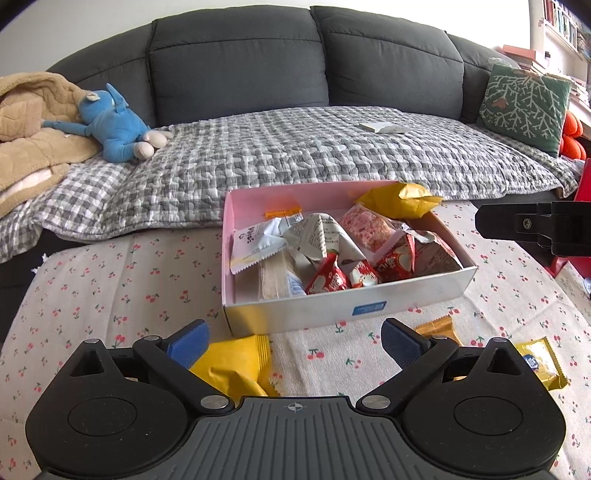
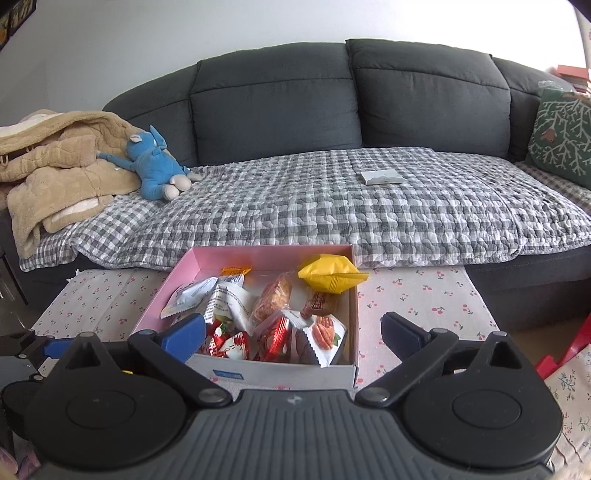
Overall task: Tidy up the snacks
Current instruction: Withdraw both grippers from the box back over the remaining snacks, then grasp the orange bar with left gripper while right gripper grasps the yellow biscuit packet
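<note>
The yellow snack packet (image 1: 231, 365) lies on the bench (image 1: 110, 295) just under the wide-open, empty left claw (image 1: 293, 341), near the snack box (image 1: 343, 306), and looks light, puffy and crinkly, so pinch its flat sealed edge.

A home living room: grey sofa (image 2: 347, 99), checked throw (image 2: 332, 199), blue plush toy (image 2: 153, 170), bookshelves (image 1: 565, 26).

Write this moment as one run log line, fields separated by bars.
left gripper: open, empty | right gripper: open, empty | box: holds snacks | yellow packet: on tablecloth, near left gripper
</note>
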A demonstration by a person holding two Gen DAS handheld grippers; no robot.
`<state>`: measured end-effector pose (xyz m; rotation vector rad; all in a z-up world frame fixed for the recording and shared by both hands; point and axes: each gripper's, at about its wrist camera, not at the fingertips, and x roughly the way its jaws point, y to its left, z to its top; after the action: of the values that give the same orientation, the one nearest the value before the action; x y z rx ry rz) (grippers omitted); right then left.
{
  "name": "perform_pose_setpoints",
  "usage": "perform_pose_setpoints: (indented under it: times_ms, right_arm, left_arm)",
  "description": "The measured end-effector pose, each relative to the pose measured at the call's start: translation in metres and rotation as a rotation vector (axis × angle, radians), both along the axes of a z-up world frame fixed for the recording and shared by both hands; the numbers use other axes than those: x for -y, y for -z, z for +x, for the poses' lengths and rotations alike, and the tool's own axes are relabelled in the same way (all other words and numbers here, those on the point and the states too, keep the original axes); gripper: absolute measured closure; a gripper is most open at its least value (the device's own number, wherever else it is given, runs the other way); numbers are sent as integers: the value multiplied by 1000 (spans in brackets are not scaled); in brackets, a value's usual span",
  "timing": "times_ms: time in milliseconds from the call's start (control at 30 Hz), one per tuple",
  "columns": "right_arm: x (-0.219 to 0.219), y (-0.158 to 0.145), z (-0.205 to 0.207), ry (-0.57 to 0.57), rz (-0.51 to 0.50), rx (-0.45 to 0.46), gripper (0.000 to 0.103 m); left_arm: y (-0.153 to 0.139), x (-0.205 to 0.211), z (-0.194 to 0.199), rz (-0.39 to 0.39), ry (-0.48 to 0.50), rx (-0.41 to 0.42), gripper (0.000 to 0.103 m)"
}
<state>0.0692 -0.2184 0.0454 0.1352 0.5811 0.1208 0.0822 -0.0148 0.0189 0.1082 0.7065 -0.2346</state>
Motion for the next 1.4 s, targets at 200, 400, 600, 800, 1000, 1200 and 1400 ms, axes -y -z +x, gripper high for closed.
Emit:
perform_pose_setpoints:
  times_ms: [200,400,600,800,1000,1200,1400]
  right_arm:
    - [-1,2,-21,-15,8,2,1]
    - [1,4,-39,-17,39,4,1]
    - [4,12,-54,-11,52,7,1]
    - [6,30,-70,-24,-14,-1,0]
    - [11,47,-80,-48,-69,-18,1]
    - [22,64,-88,-52,-93,-48,1]
    - [39,74,-86,-20,-75,-94,2]
  left_arm:
    - [2,-4,-23,-29,1,-9,2]
    - [7,-7,-45,-41,13,0,2]
    - [19,-13,-60,-50,4,0,2]
    - [37,-11,-72,-45,6,-25,2]
    - [56,-1,-79,-29,22,-42,2]
    - [61,9,-77,-33,21,-40,2]
    - [59,22,-67,-29,33,-25,2]
